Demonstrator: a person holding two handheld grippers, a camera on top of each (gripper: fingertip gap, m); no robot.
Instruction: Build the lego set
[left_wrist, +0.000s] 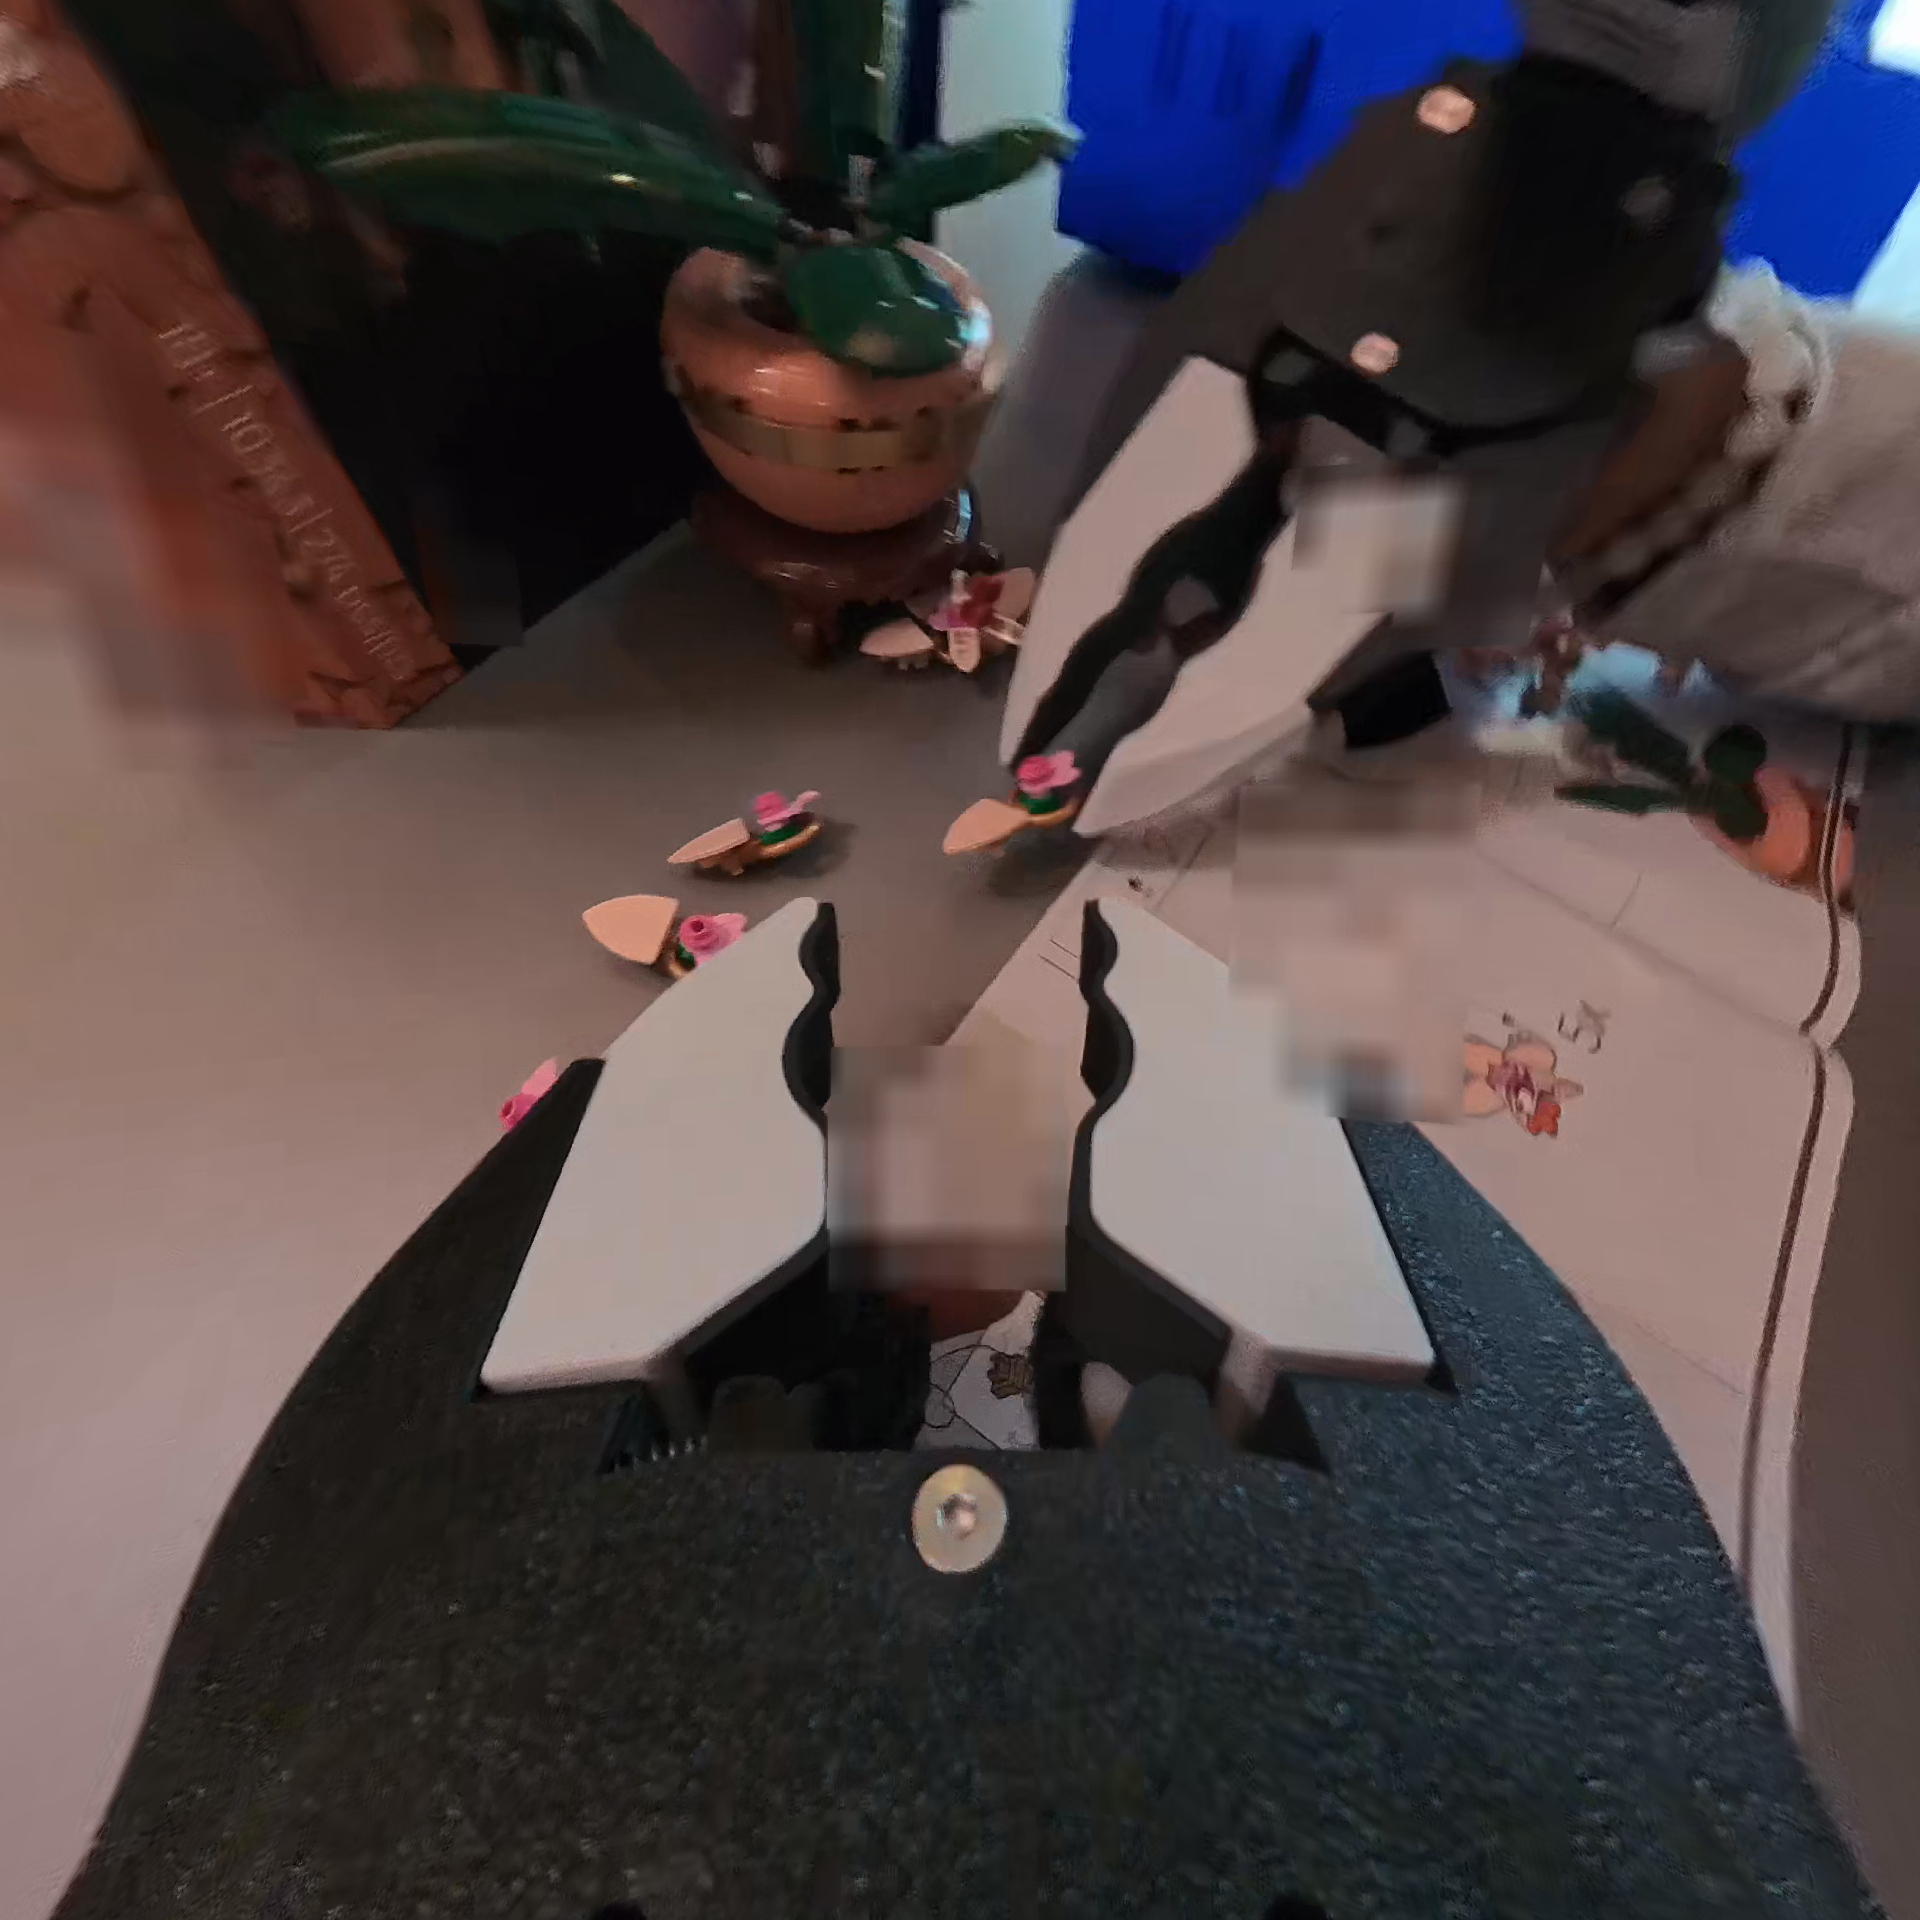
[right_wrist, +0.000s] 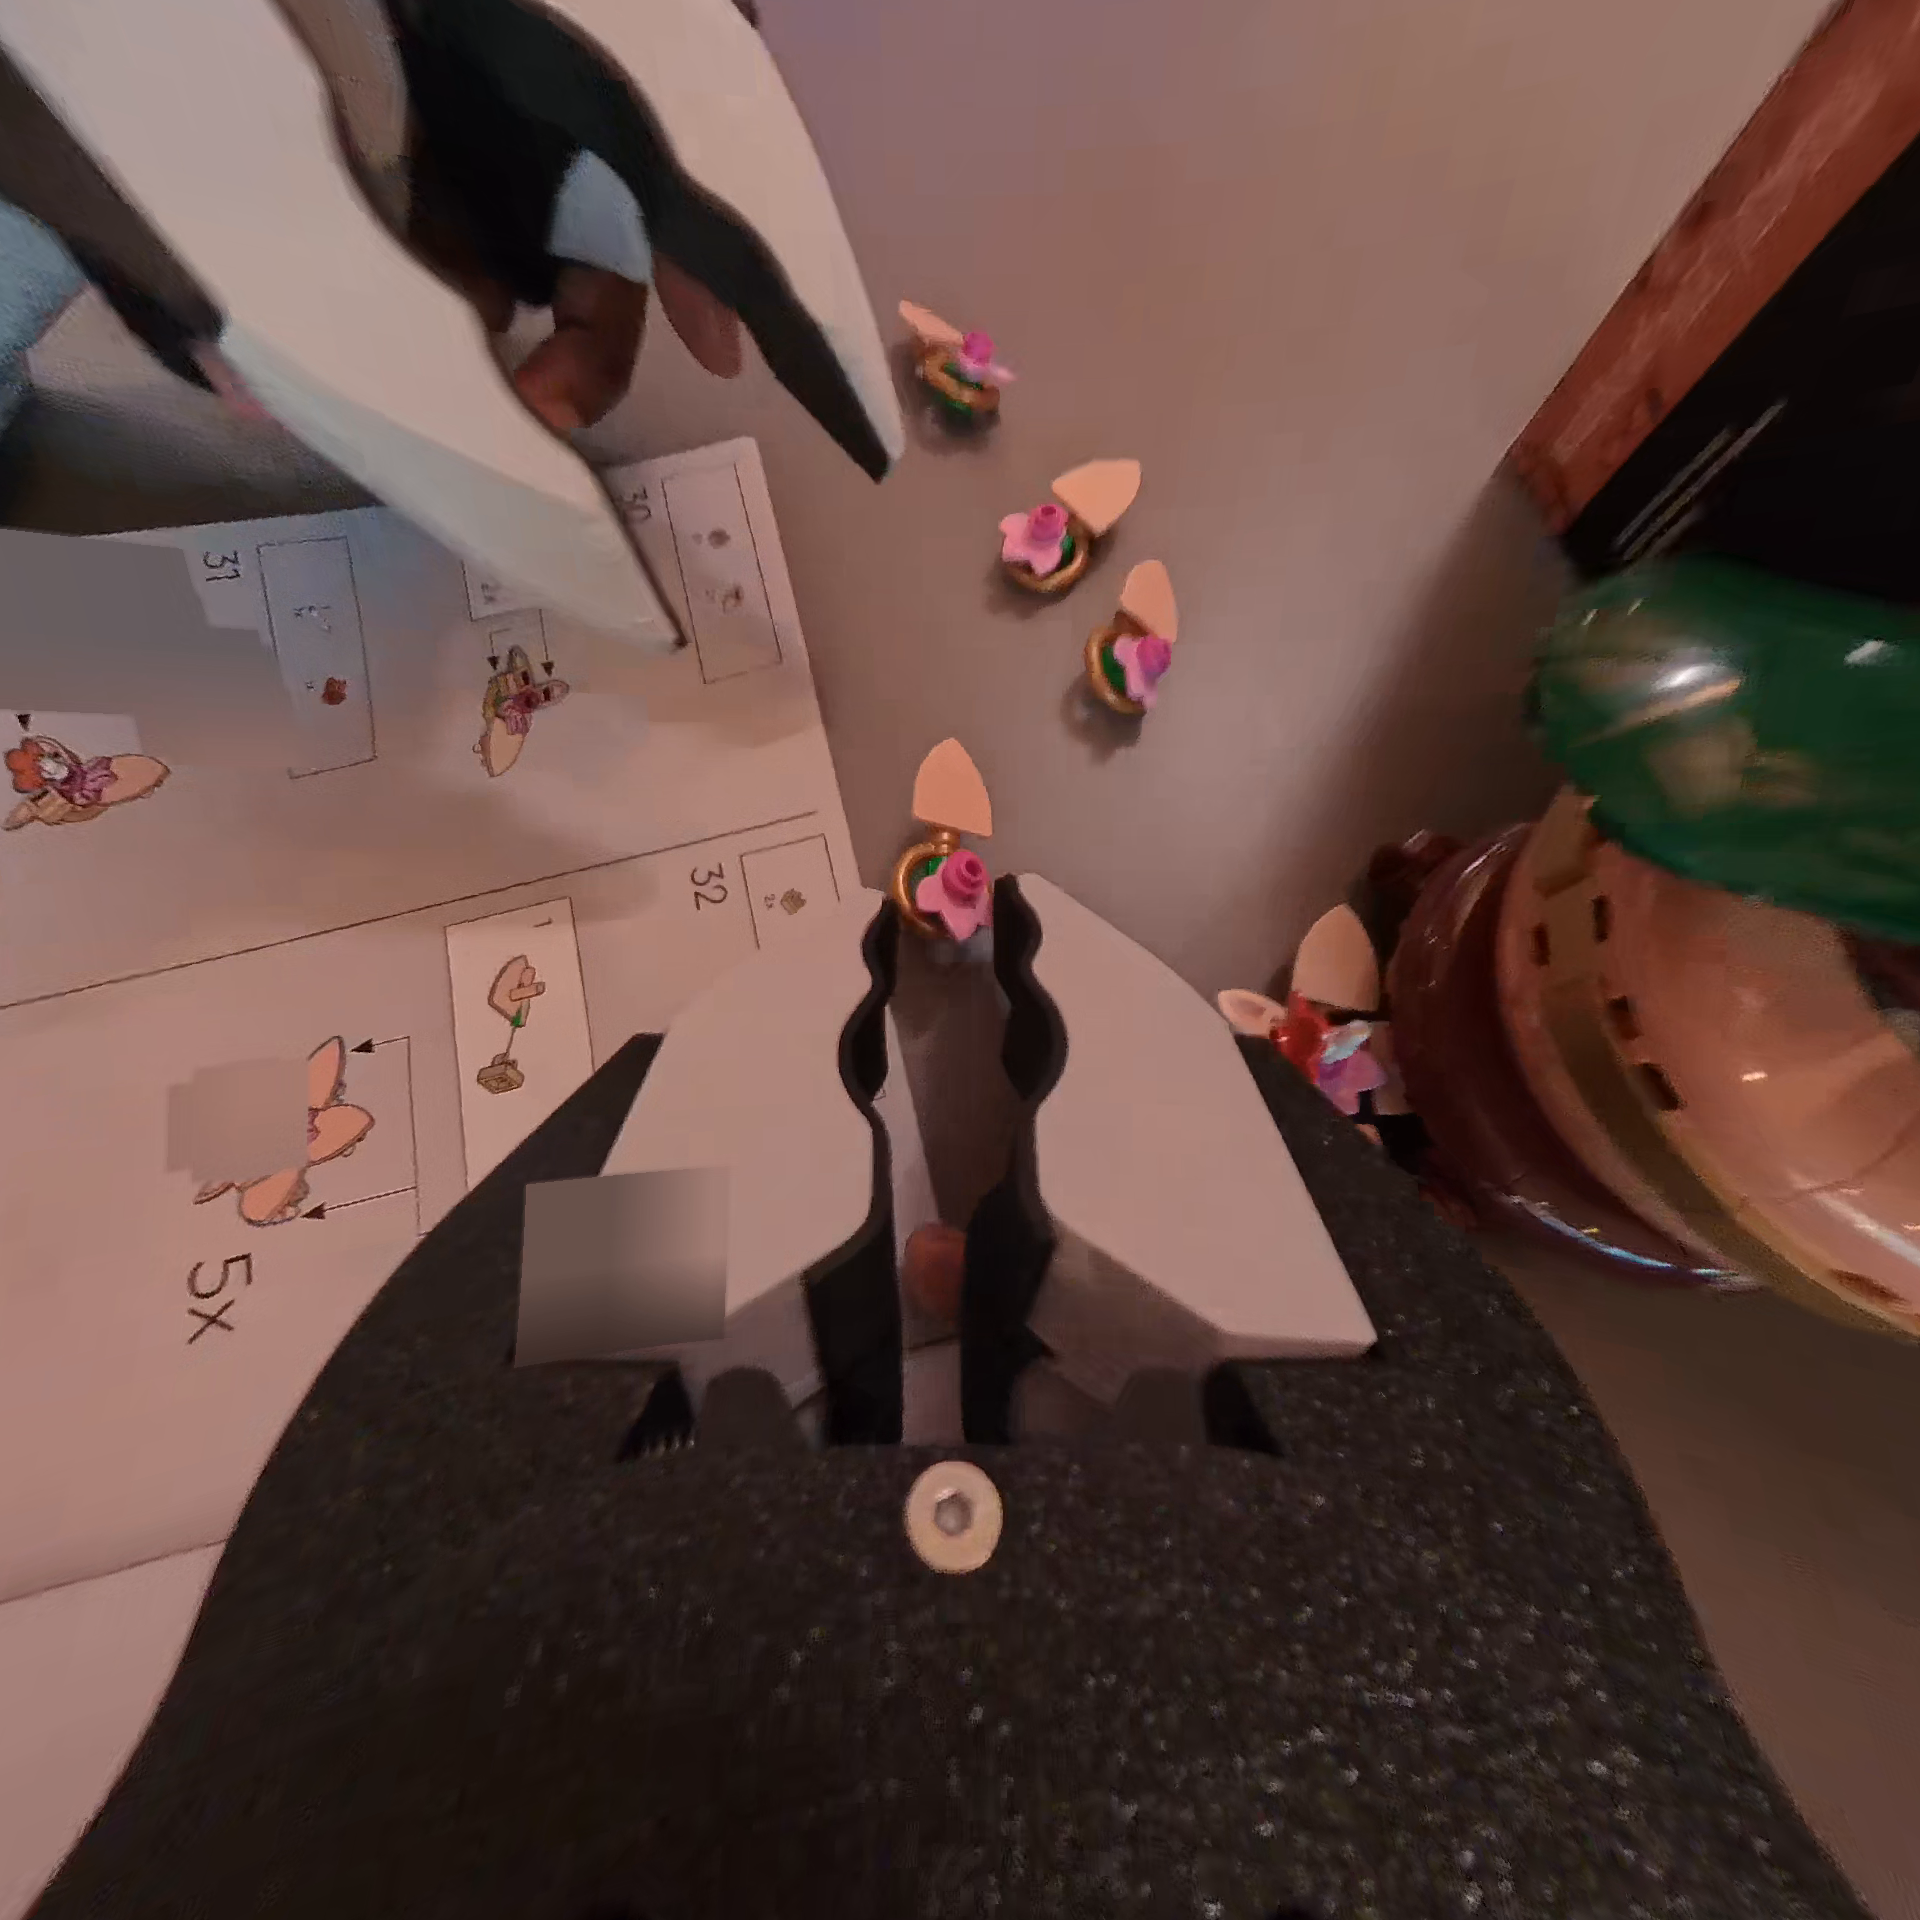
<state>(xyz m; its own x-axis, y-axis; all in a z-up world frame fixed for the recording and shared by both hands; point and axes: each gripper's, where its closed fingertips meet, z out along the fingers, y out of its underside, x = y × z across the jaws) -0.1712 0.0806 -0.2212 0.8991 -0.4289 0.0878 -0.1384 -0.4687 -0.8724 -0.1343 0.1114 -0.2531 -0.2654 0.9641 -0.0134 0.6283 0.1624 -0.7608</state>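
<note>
Right hand-held gripper (right_wrist: 940, 914) pinches a pink flower piece w/ gold ring (right_wrist: 948, 891) just off the grey desk (right_wrist: 1247, 416), beside instruction booklet (right_wrist: 312, 935). Left hand-held gripper (left_wrist: 956, 925) spread, nothing between fingers.

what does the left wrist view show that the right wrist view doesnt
Only the left wrist view: a blue panel, a sleeved arm behind the right tongs, and the left tongs open over bare table.
Only the right wrist view: the booklet's step drawings up close.
Both: the right tongs closed around a pink flower piece, loose flower pieces, the potted plant and the booklet.
</note>
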